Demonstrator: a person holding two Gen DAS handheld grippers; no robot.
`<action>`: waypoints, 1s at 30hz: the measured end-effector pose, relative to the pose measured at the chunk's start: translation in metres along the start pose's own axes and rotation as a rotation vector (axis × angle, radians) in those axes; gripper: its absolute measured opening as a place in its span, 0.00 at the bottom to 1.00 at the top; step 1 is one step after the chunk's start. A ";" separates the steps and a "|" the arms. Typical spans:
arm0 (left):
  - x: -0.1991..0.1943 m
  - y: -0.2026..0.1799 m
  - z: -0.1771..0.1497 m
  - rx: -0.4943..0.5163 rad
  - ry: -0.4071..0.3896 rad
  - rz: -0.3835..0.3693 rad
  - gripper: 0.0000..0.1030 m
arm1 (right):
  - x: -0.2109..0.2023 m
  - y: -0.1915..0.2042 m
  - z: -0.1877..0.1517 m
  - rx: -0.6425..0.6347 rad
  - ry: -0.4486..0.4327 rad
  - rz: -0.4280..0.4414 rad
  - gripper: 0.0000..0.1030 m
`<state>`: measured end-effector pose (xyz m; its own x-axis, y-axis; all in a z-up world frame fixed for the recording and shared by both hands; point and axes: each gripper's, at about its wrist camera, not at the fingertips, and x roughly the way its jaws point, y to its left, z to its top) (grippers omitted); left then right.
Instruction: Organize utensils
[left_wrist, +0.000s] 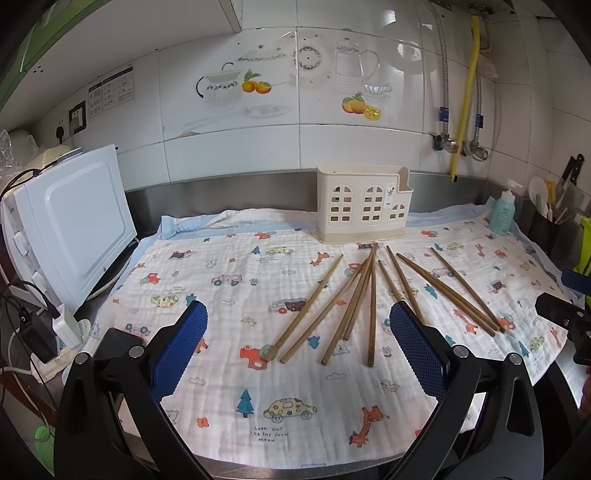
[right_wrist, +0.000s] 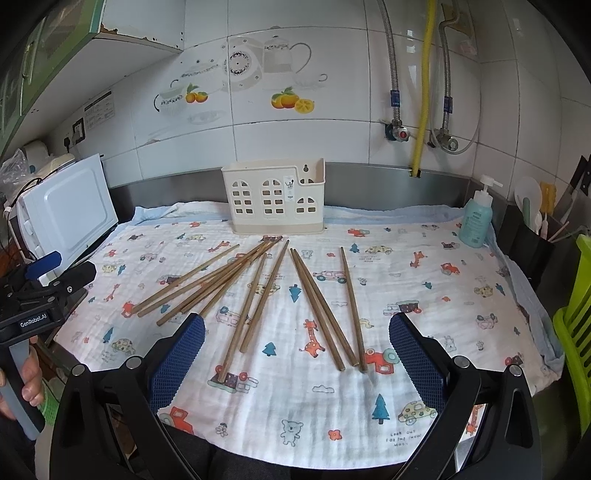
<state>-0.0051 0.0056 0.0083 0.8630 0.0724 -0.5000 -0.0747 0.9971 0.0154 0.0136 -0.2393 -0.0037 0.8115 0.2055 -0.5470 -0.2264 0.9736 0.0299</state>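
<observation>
Above the table's printed cloth (left_wrist: 229, 376), both tools, left (left_wrist: 297, 343) and right (right_wrist: 295, 354), are hovering wide open and empty, seemingly starting: next, pinching one brown wooden chopstick (right_wrist: 352, 308) for the far cream plastic holder (right_wrist: 275, 197).

Utensil holder (right_wrist: 273, 201) at the back of the cloth (right_wrist: 424, 369) on the counter, chopsticks (right_wrist: 258, 295) fanned just before it, microwave (right_wrist: 70, 206) left, soap bottle (right_wrist: 476, 218) right.
</observation>
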 end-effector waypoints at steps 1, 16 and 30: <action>0.001 0.000 0.000 0.000 0.001 0.000 0.95 | 0.000 0.000 0.000 0.000 0.001 -0.001 0.94; 0.016 0.013 -0.001 -0.013 -0.001 -0.057 0.95 | 0.011 -0.009 -0.002 -0.011 0.002 -0.003 0.94; 0.057 0.034 -0.015 0.026 0.074 -0.110 0.83 | 0.033 -0.030 -0.016 0.010 0.052 -0.011 0.93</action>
<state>0.0338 0.0431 -0.0326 0.8261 -0.0386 -0.5622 0.0324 0.9993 -0.0209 0.0382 -0.2632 -0.0356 0.7845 0.1900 -0.5903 -0.2124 0.9767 0.0321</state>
